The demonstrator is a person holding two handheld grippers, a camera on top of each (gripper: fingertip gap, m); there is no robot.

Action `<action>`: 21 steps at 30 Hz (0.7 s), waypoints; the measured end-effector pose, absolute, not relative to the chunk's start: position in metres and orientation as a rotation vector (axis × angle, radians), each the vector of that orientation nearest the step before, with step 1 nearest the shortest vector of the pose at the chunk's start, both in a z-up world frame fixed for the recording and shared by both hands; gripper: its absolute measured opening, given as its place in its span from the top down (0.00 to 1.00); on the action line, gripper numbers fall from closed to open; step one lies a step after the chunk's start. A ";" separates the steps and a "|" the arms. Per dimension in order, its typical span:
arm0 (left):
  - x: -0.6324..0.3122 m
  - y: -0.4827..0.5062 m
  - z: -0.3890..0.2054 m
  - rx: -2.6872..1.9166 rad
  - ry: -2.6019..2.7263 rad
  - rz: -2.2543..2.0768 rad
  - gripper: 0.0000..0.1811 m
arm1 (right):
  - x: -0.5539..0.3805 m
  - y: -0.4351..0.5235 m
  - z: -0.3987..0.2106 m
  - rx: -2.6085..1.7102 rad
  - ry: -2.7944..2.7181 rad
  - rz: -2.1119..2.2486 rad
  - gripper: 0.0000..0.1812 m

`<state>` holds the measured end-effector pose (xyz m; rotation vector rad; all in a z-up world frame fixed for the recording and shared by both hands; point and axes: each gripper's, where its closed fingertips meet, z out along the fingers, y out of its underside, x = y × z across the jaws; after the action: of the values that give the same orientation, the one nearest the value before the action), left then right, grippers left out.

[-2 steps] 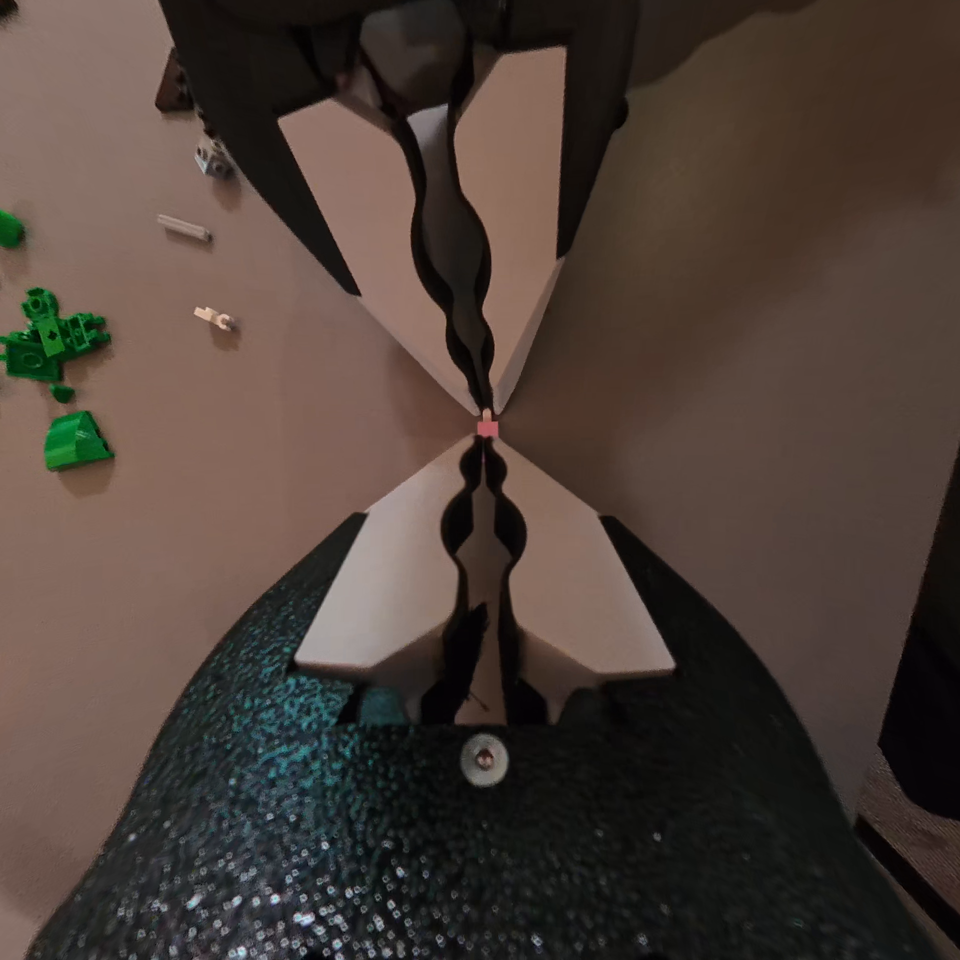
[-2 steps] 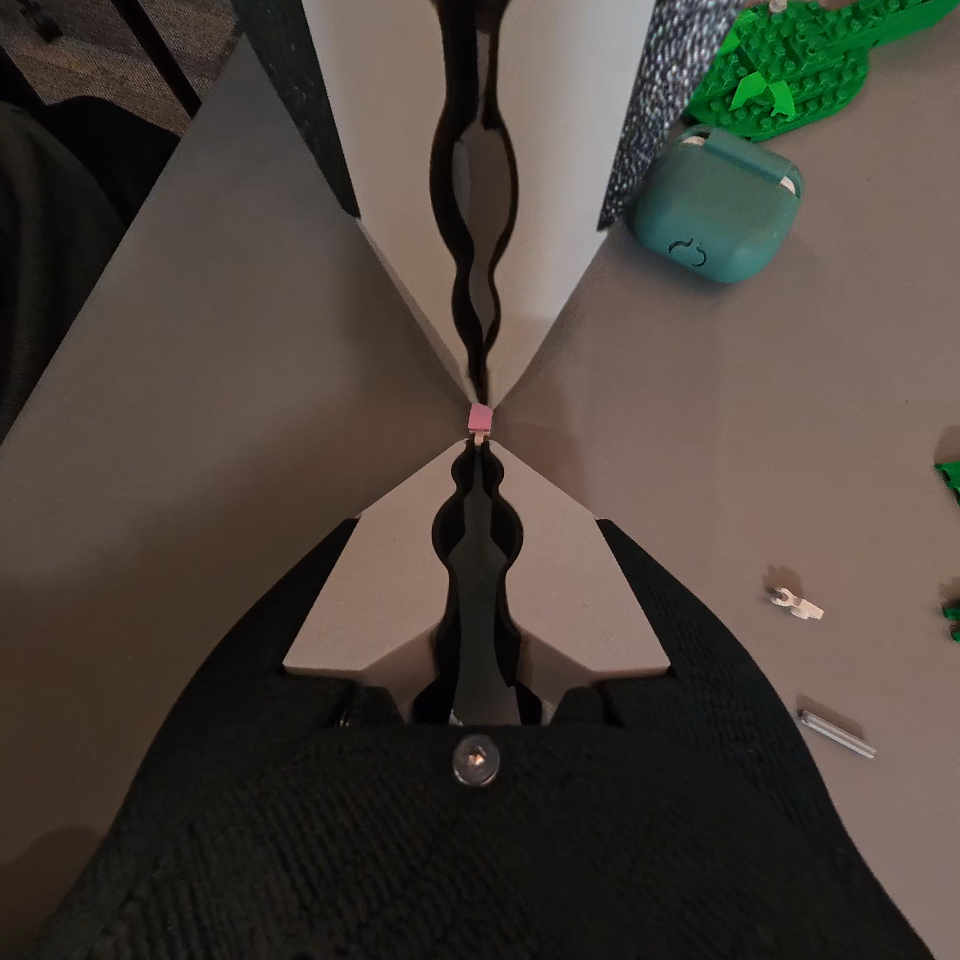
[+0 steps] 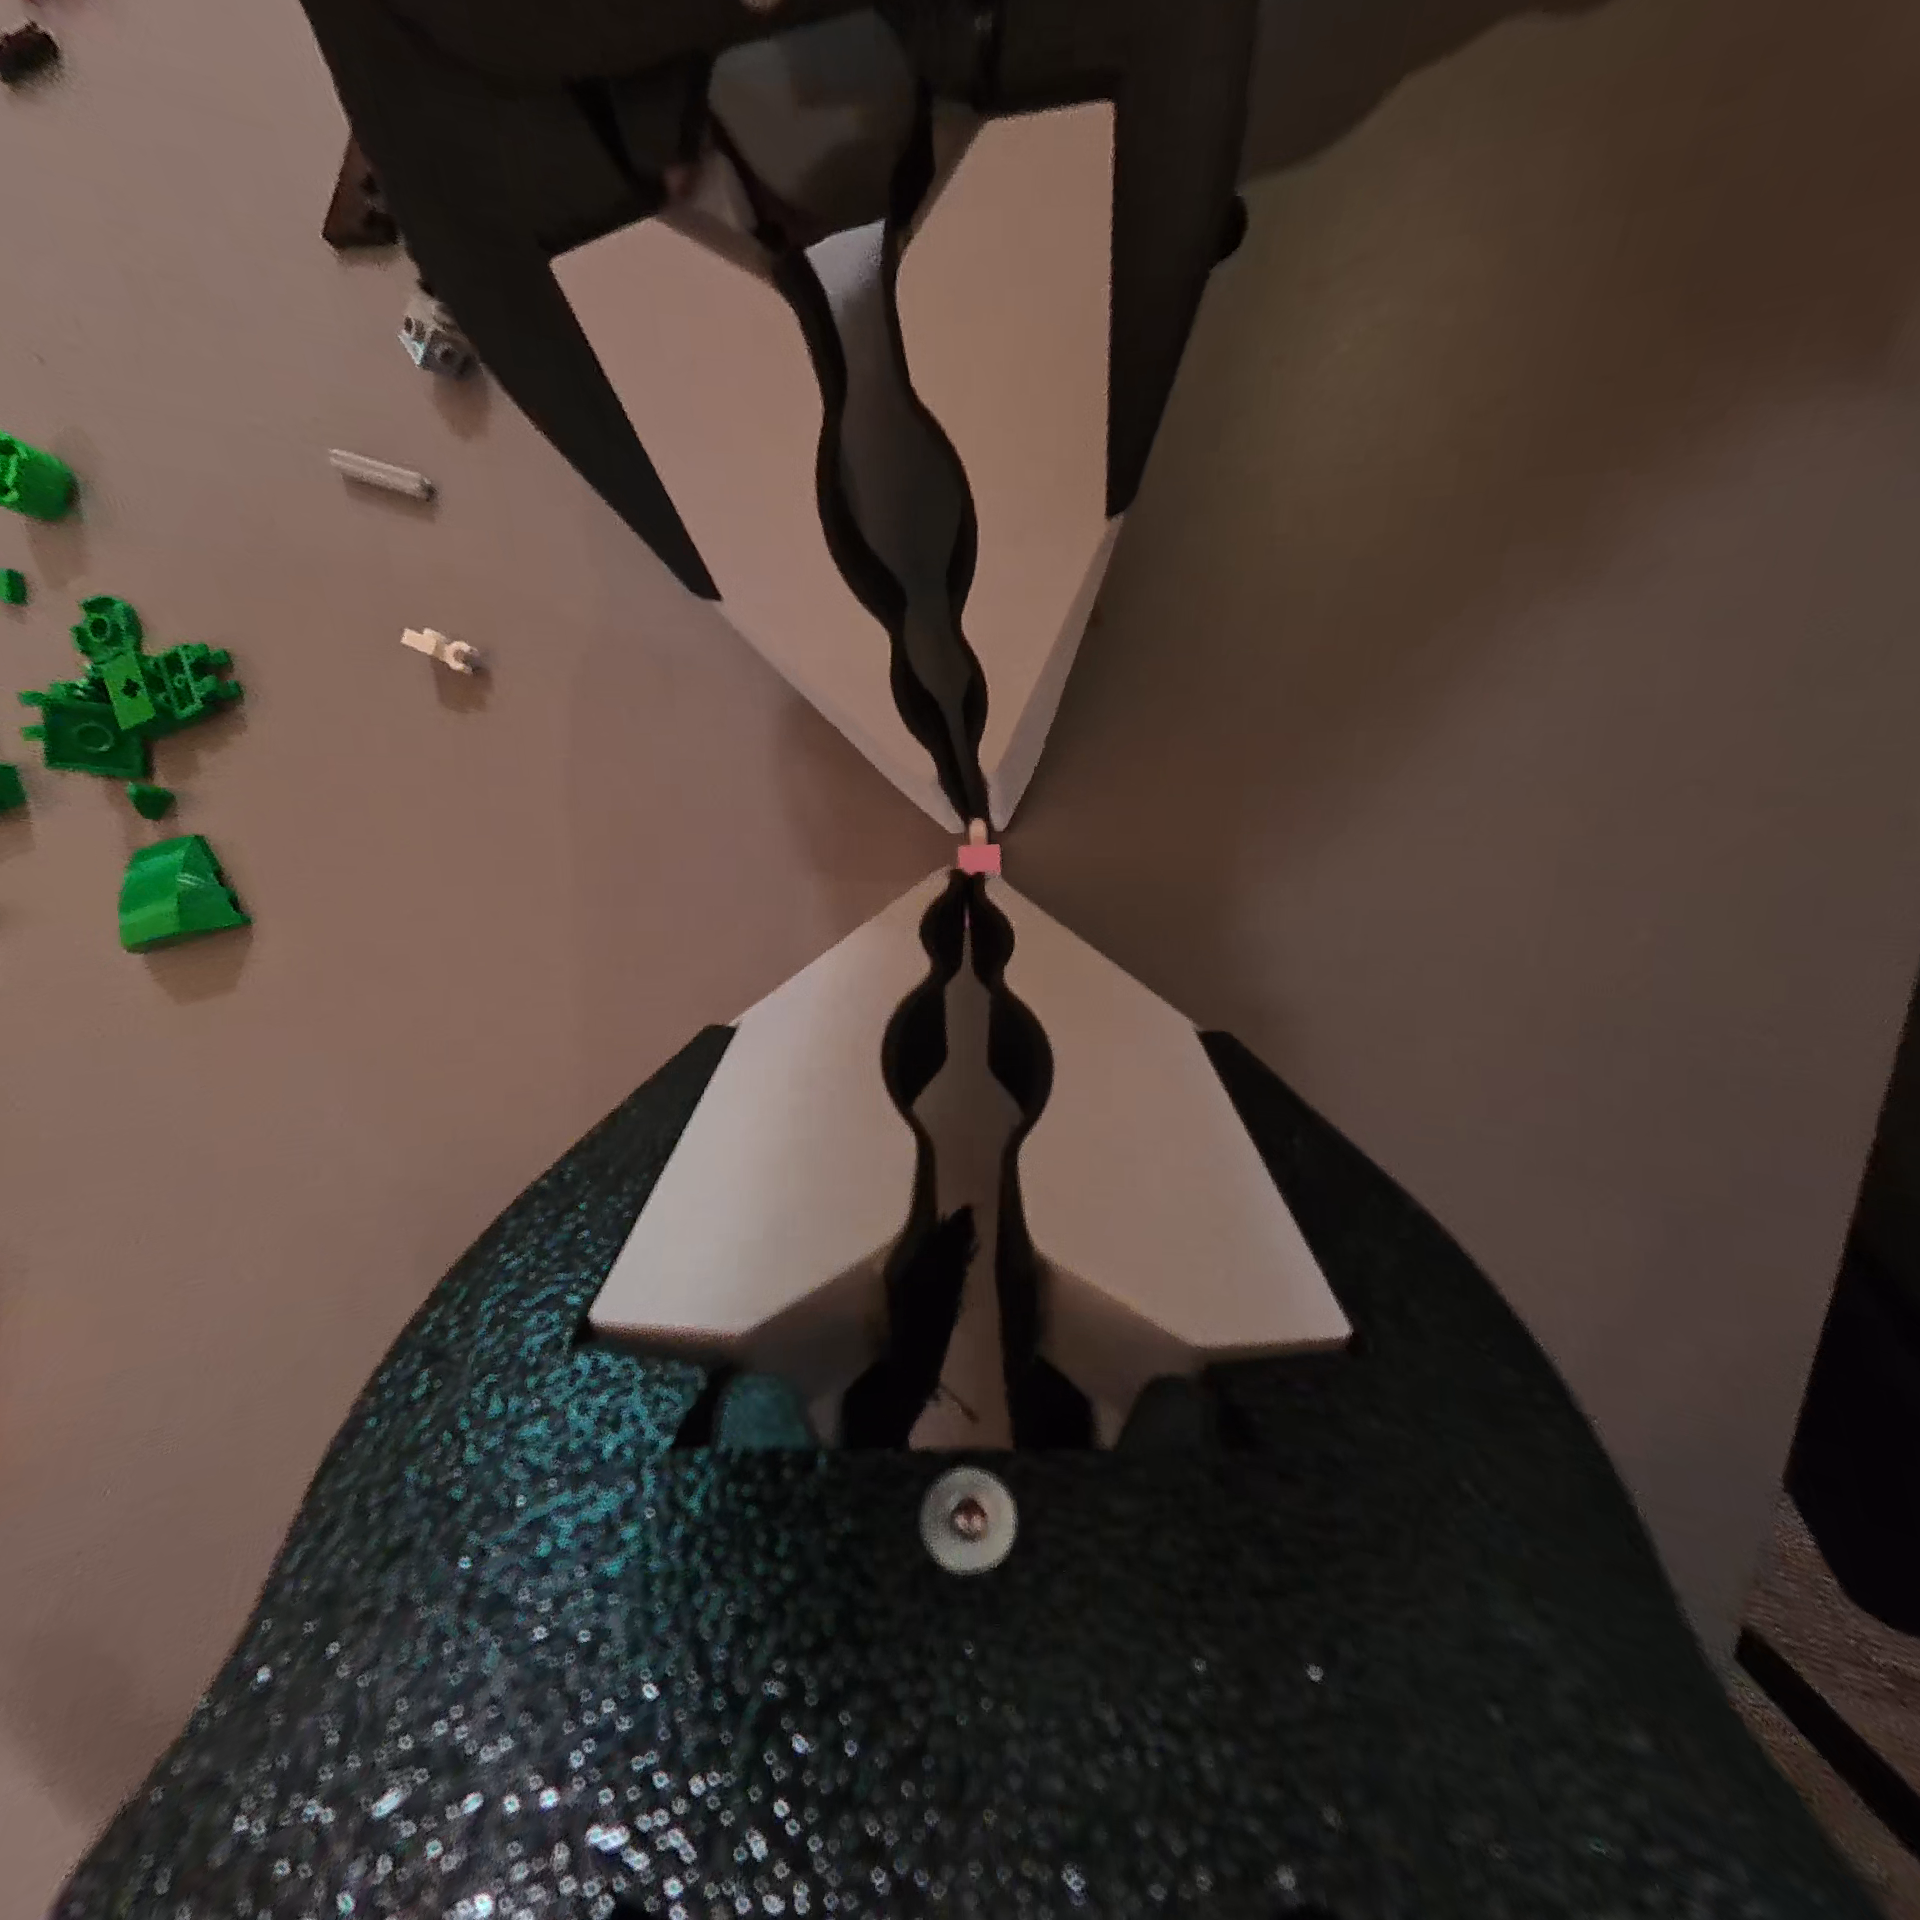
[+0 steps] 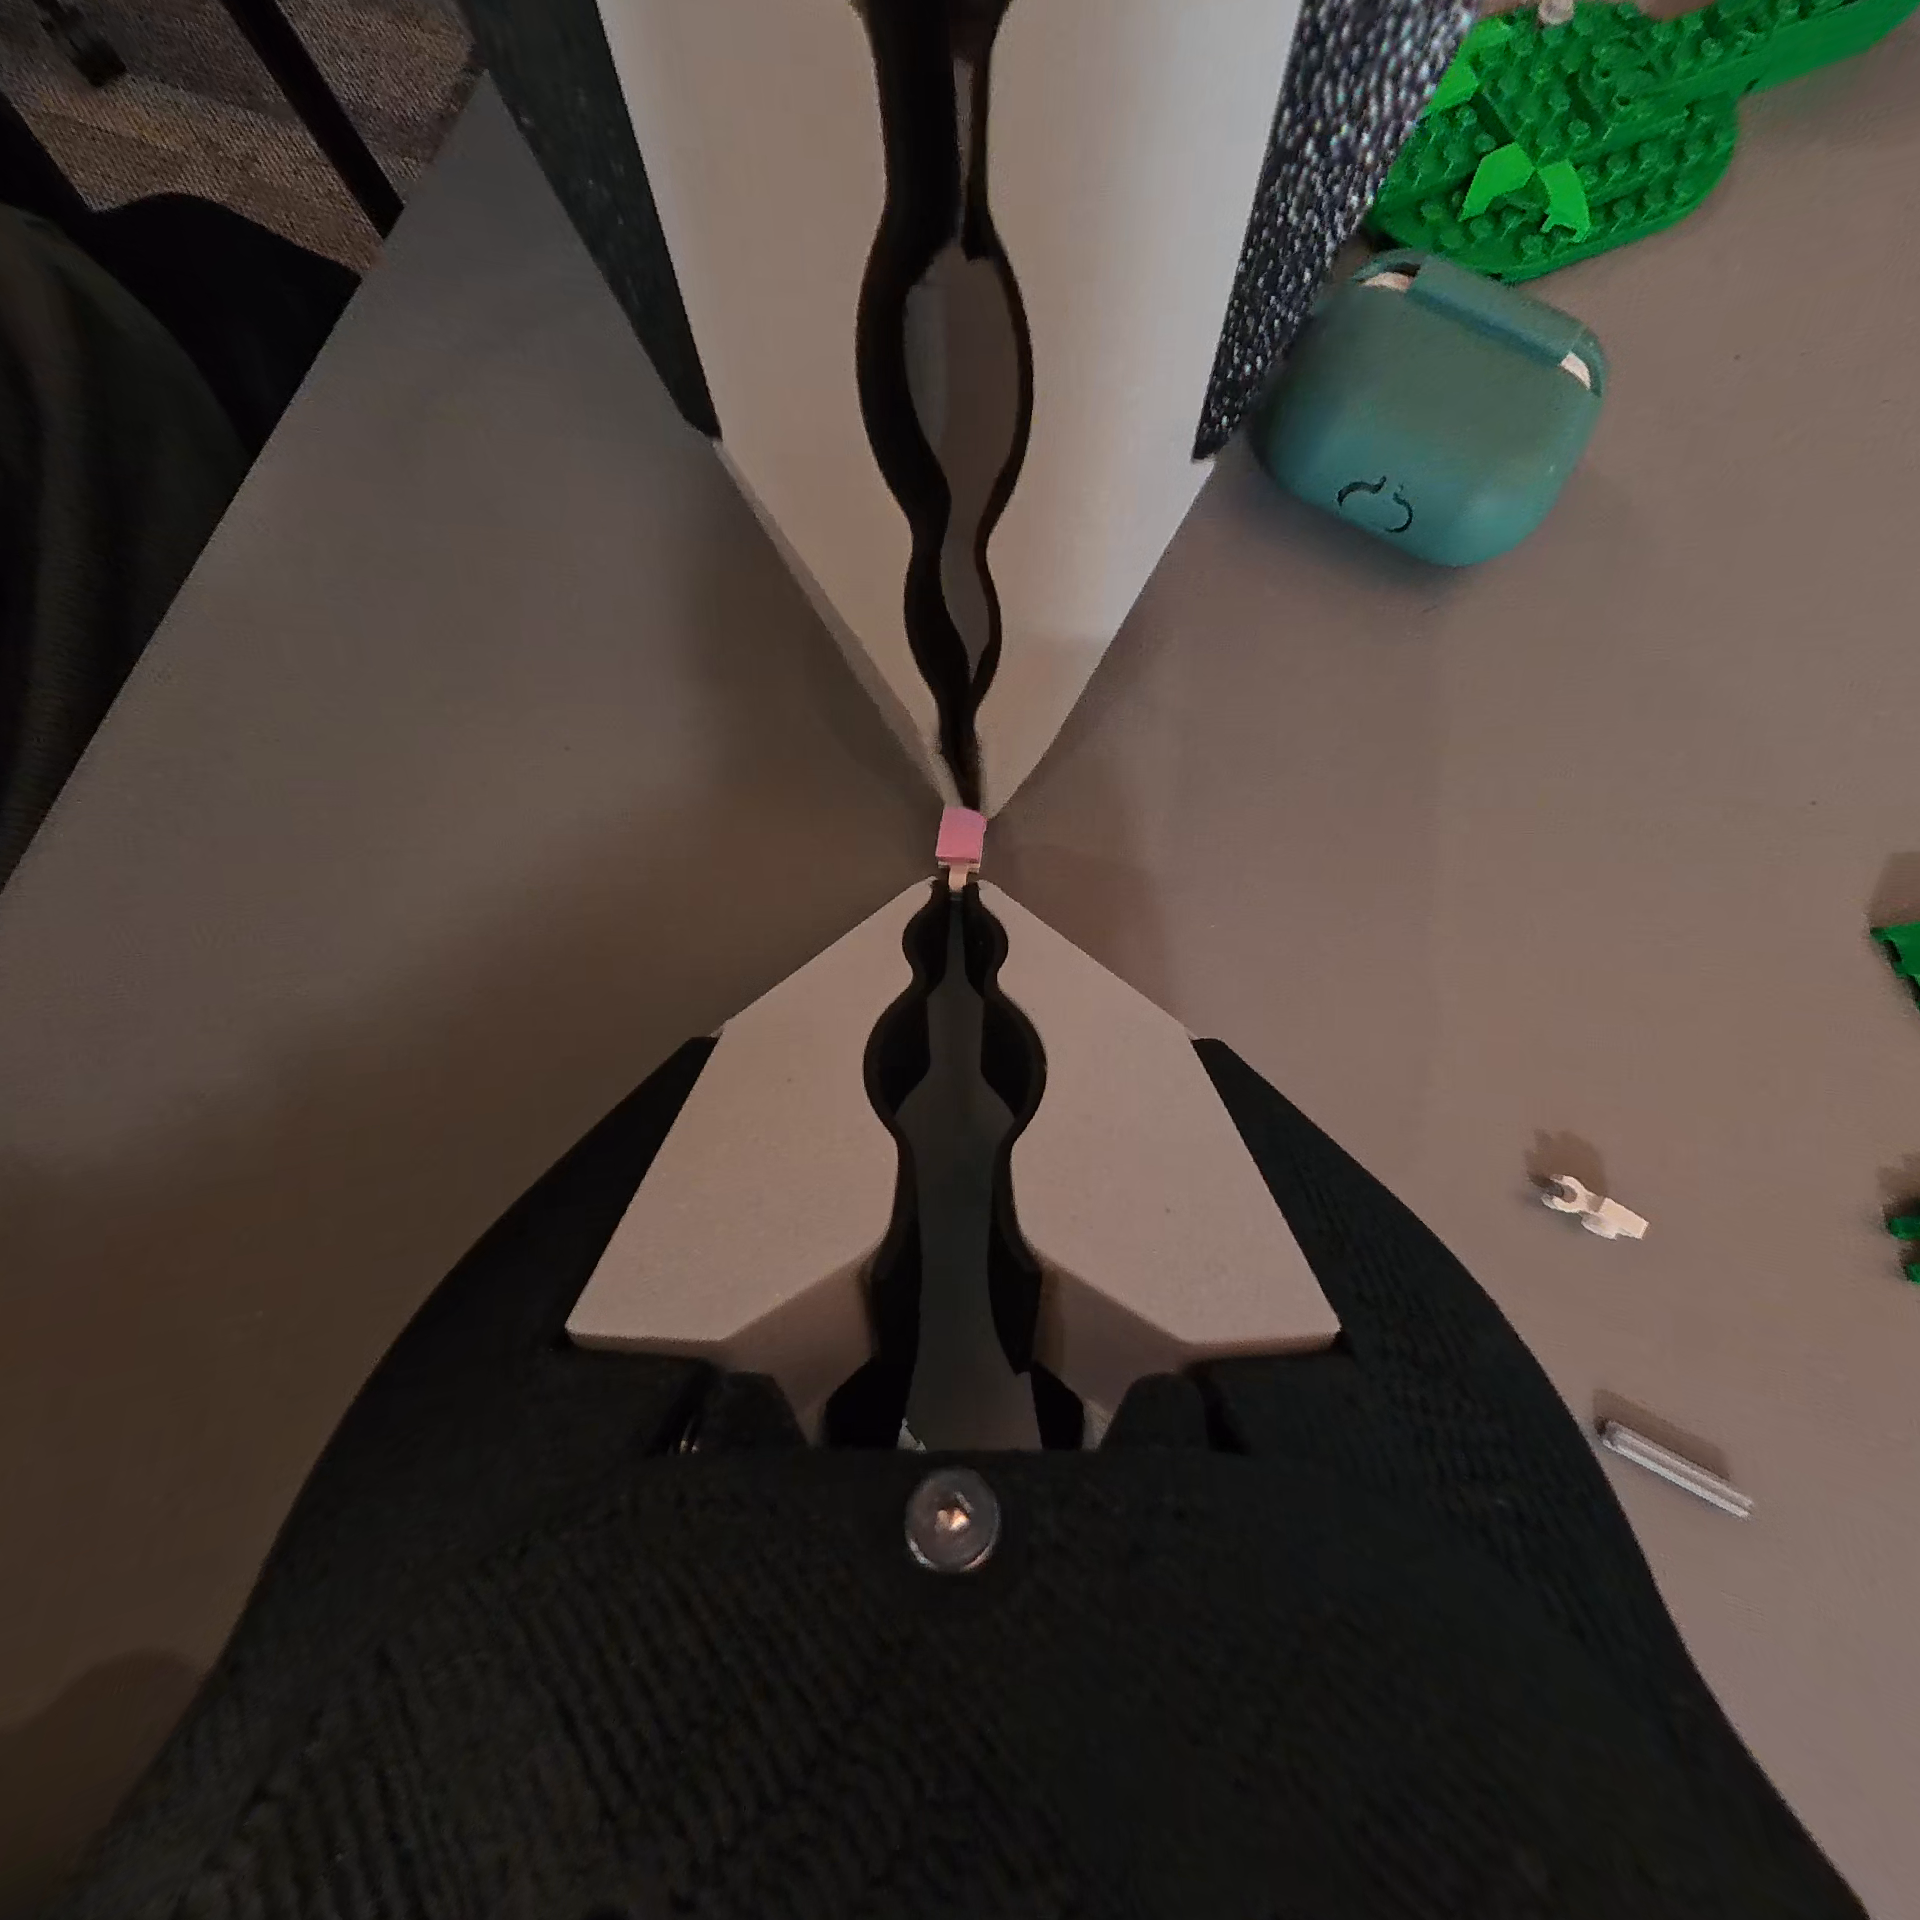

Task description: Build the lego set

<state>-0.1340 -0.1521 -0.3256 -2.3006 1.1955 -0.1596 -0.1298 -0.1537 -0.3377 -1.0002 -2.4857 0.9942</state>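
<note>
Pink stud [image 3: 978,858] is pinched in the closed jaws of the left gripper [image 3: 972,879], white clip [image 4: 959,882] in the right gripper [image 4: 957,896], tip to tip above the worktop [image 4: 1351,831], apparently so they can be pressed together; green pieces [image 3: 114,707] lie aside.

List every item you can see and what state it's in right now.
Left gripper: shut on the pink piece.
Right gripper: shut on the white piece.
Pink piece: held up off the table, touching the white piece.
White piece: held, tip to tip.
Teal case: closed, on the table.
Green build: partly assembled.
</note>
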 end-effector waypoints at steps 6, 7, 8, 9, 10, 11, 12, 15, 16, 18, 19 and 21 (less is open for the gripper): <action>-0.133 -0.151 -0.331 -2.318 1.210 -0.163 1.00 | -0.130 -0.154 -0.338 -1.002 -2.484 0.997 0.99; -0.133 -0.151 -0.333 -2.323 1.213 -0.160 1.00 | -0.130 -0.154 -0.338 -1.002 -2.484 0.998 0.99; -0.133 -0.151 -0.334 -2.326 1.215 -0.158 1.00 | -0.130 -0.154 -0.338 -1.002 -2.484 0.999 0.99; -0.132 -0.151 -0.333 -2.323 1.211 -0.163 1.00 | -0.130 -0.154 -0.338 -1.003 -2.484 1.001 0.99; -0.132 -0.151 -0.333 -2.326 1.207 -0.165 1.00 | -0.130 -0.154 -0.338 -1.003 -2.484 1.002 0.99; -0.132 -0.150 -0.334 -2.327 1.205 -0.167 1.00 | -0.130 -0.154 -0.338 -1.003 -2.484 1.002 0.99; -0.131 -0.150 -0.334 -2.327 1.203 -0.166 1.00 | -0.130 -0.154 -0.338 -1.003 -2.484 1.001 0.99; -0.130 -0.150 -0.334 -2.329 1.200 -0.162 1.00 | -0.130 -0.154 -0.338 -1.004 -2.484 1.000 0.99; -0.130 -0.150 -0.334 -2.335 1.198 -0.160 1.00 | -0.130 -0.154 -0.338 -1.005 -2.484 1.000 0.99; -0.128 -0.150 -0.334 -2.340 1.203 -0.156 1.00 | -0.130 -0.154 -0.338 -1.006 -2.485 1.002 0.99; -0.123 -0.151 -0.336 -2.341 1.214 -0.188 1.00 | -0.129 -0.155 -0.338 -1.002 -2.492 1.007 1.00; -0.119 -0.153 -0.342 -2.357 1.254 -0.163 1.00 | -0.128 -0.155 -0.338 -1.001 -2.497 1.004 1.00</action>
<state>-0.1188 -0.1529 -0.3417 -2.3574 1.2537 -0.1635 -0.1278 -0.1547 -0.3377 -1.0013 -2.4968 1.0039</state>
